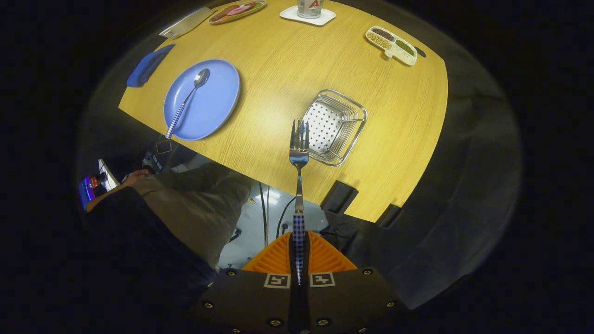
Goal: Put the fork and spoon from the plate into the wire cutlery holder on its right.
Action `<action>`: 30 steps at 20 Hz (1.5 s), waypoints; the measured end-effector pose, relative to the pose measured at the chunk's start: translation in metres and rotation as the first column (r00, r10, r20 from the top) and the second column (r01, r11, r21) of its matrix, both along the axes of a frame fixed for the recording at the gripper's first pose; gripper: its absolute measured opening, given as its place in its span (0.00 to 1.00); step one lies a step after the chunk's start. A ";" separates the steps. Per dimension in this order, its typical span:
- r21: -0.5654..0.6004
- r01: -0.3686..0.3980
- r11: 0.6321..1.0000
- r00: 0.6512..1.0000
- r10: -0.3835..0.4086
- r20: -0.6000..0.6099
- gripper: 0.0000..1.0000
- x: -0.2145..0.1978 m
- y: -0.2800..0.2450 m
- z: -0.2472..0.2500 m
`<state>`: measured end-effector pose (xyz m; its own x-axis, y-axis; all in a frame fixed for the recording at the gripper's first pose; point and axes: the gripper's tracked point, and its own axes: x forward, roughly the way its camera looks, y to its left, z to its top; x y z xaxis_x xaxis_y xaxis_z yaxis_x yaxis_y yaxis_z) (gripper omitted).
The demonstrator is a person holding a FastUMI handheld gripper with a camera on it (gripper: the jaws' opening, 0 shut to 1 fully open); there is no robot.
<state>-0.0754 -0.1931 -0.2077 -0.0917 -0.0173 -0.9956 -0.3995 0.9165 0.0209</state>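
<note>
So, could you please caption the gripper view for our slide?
Tongs shut on the fork, tines near the wire holder; spoon on the plate.

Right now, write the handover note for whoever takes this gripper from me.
Gripper: shut on the fork, clamped by its checked handle, tines pointing ahead, held above the table.
Fork: off the plate, its tines near the closer rim of the wire holder, not yet inside.
Spoon: still lying on the blue plate, bowl at the far end, checked handle reaching over the closer rim.
Holder: to the right of the plate, nothing in it yet.
Done: fork picked up and carried over.
Left: drop the fork into the holder, then fetch the spoon and put it in too.
</note>
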 end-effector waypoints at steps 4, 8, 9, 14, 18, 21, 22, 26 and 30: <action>-0.015 0.004 1.000 0.997 -0.005 -0.075 0.01 0.013 -0.014 0.001; -0.029 0.011 1.000 0.989 -0.015 -0.150 0.01 0.035 -0.020 -0.006; -0.028 0.017 0.999 0.985 -0.022 -0.168 0.01 0.038 -0.018 -0.009; -0.012 0.036 0.999 0.959 -0.038 -0.282 0.00 0.056 -0.009 -0.022; -0.055 0.018 0.998 0.945 -0.035 -0.327 0.01 0.064 -0.009 -0.033; -0.077 0.025 0.997 0.934 -0.051 -0.352 0.01 0.072 -0.014 -0.035; -0.088 0.031 0.996 0.934 -0.060 -0.351 0.01 0.077 -0.016 -0.037; -0.101 0.072 0.992 0.929 -0.104 -0.355 0.01 0.084 -0.016 -0.047; -0.103 0.091 0.990 0.932 -0.121 -0.341 0.09 0.089 -0.017 -0.044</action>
<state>0.0137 -0.2100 -0.2519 -0.4361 -0.0707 -0.8971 -0.2815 0.9576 0.0614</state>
